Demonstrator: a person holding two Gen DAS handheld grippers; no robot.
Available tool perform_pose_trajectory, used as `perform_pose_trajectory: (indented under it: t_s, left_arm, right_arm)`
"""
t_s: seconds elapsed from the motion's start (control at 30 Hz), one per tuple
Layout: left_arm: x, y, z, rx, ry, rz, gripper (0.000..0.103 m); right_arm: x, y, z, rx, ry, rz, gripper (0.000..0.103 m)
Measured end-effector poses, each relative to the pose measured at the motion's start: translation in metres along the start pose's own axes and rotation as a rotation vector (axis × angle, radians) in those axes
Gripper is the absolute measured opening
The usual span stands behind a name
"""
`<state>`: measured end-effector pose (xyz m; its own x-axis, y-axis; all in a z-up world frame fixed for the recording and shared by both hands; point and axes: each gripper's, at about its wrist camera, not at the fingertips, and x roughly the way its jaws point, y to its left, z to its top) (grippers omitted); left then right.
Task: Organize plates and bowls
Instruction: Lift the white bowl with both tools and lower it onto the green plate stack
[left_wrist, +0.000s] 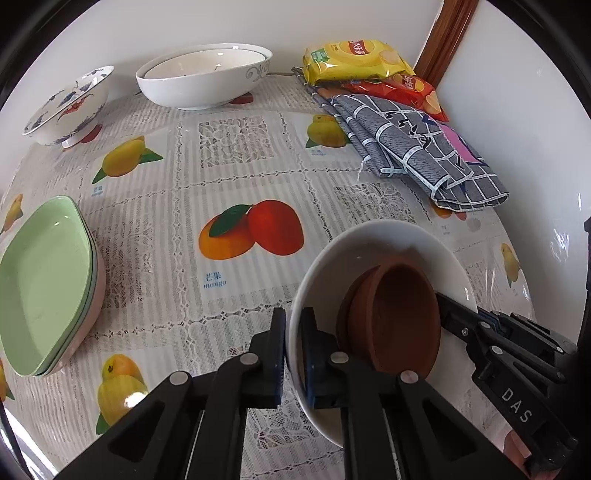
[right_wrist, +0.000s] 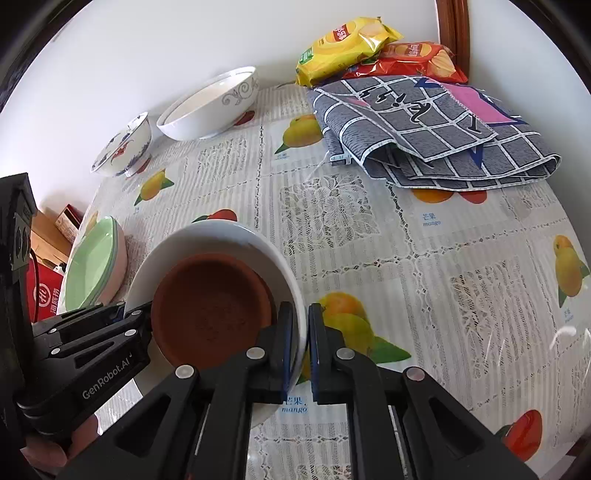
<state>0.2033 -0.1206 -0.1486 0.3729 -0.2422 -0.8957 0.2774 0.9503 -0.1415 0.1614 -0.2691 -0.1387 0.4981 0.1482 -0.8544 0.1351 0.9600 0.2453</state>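
A white bowl (left_wrist: 369, 240) (right_wrist: 221, 230) is near the table's front. Two nested brown clay dishes (left_wrist: 399, 314) (right_wrist: 210, 295) lie tilted inside it. My left gripper (left_wrist: 293, 354) is shut on the bowl's near rim, with one finger inside the wall and one outside. In the right wrist view the left gripper (right_wrist: 142, 314) meets the bowl's left side. My right gripper (right_wrist: 301, 332) is shut on the opposite rim in the same way. In the left wrist view the right gripper (left_wrist: 448, 308) comes in from the right, beside the brown dishes.
A stack of green and pink plates (left_wrist: 44, 280) (right_wrist: 92, 269) lies at the left. A large white bowl (left_wrist: 207, 77) holding a smaller one and a floral bowl (left_wrist: 66, 107) stand by the back wall. A folded checked cloth (left_wrist: 417, 147) and chip bags (left_wrist: 354, 59) fill the back right corner.
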Motion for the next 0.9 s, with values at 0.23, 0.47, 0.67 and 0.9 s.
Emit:
perform_pose_trajectory:
  t_s: [0.23, 0.47, 0.67, 0.9]
  left_arm:
    - [-0.018, -0.001, 0.001, 0.013, -0.030, 0.025, 0.008]
    - [-0.027, 0.003, 0.000, 0.004, -0.043, 0.023, 0.008]
    - [-0.034, 0.006, 0.002, -0.002, -0.054, 0.030, 0.008]
    - [-0.046, 0.018, 0.009, -0.013, -0.072, 0.045, 0.008]
  right_arm:
    - [-0.016, 0.004, 0.000, -0.006, -0.022, 0.005, 0.007]
    - [-0.025, 0.011, 0.000, -0.013, -0.042, 0.000, 0.007]
    - [-0.030, 0.017, 0.003, -0.014, -0.054, 0.000, 0.007]
    - [-0.033, 0.031, 0.013, -0.026, -0.061, 0.013, 0.007]
